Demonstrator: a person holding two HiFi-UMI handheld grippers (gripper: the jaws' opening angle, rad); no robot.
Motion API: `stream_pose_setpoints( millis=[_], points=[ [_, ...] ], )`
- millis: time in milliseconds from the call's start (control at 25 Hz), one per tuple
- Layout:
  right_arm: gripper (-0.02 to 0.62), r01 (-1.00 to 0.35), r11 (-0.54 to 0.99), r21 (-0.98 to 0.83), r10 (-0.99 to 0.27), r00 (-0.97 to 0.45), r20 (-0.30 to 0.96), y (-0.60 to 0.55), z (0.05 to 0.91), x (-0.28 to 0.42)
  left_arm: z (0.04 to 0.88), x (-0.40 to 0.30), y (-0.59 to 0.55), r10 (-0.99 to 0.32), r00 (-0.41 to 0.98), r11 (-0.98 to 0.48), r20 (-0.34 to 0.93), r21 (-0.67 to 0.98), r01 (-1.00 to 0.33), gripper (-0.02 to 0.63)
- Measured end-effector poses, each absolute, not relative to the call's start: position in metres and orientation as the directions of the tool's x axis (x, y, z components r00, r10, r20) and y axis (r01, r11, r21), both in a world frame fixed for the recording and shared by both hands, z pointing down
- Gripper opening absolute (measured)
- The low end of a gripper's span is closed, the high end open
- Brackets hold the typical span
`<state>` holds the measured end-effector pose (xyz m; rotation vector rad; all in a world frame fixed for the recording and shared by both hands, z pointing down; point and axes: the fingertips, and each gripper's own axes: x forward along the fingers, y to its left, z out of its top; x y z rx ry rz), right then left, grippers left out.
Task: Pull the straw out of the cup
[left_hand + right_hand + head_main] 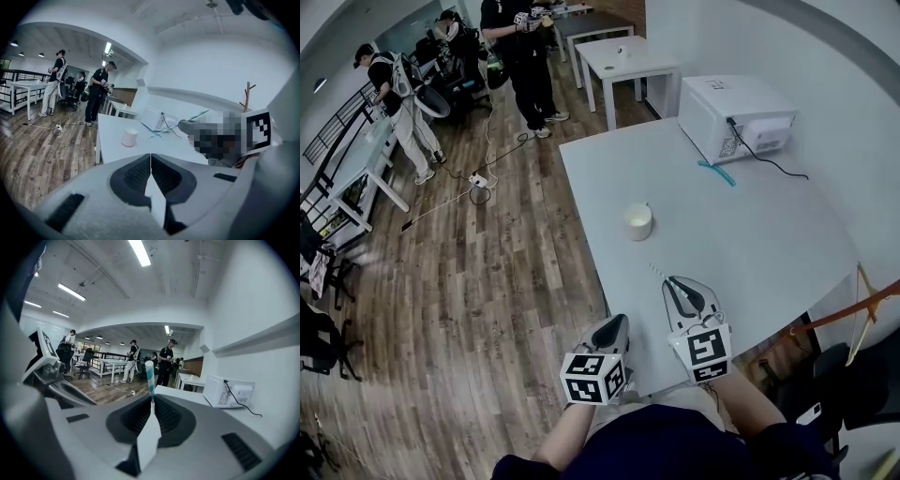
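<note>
Fingers [136, 418] of the right gripper [152, 401] clench the striped straw [150, 373], clear of the cup [637, 221] farther up the desk [750, 244]; the left gripper [150, 158] is pinched empty, and a slackened grip could drop the straw.

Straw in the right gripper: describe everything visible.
The straw is thin, straight, striped teal and white, and looks like paper. The right gripper is shut on its lower part, and the rest pokes out past the jaw tips. It is out of the white cup, which stands apart on the table.
</note>
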<state>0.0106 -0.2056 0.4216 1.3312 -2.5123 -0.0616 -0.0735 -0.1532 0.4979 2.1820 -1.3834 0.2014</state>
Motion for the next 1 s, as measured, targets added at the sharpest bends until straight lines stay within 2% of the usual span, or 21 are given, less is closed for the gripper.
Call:
stream_pose_setpoints(
  millis=[1000],
  points=[
    [0.043,-0.799,0.595,0.087,-0.792,-0.565,0.231,-0.168,0.421,0.015,0.490,-0.066,-0.135,-0.784,0.486,-0.360,0.386,0.356,-0.862,0.020]
  ],
)
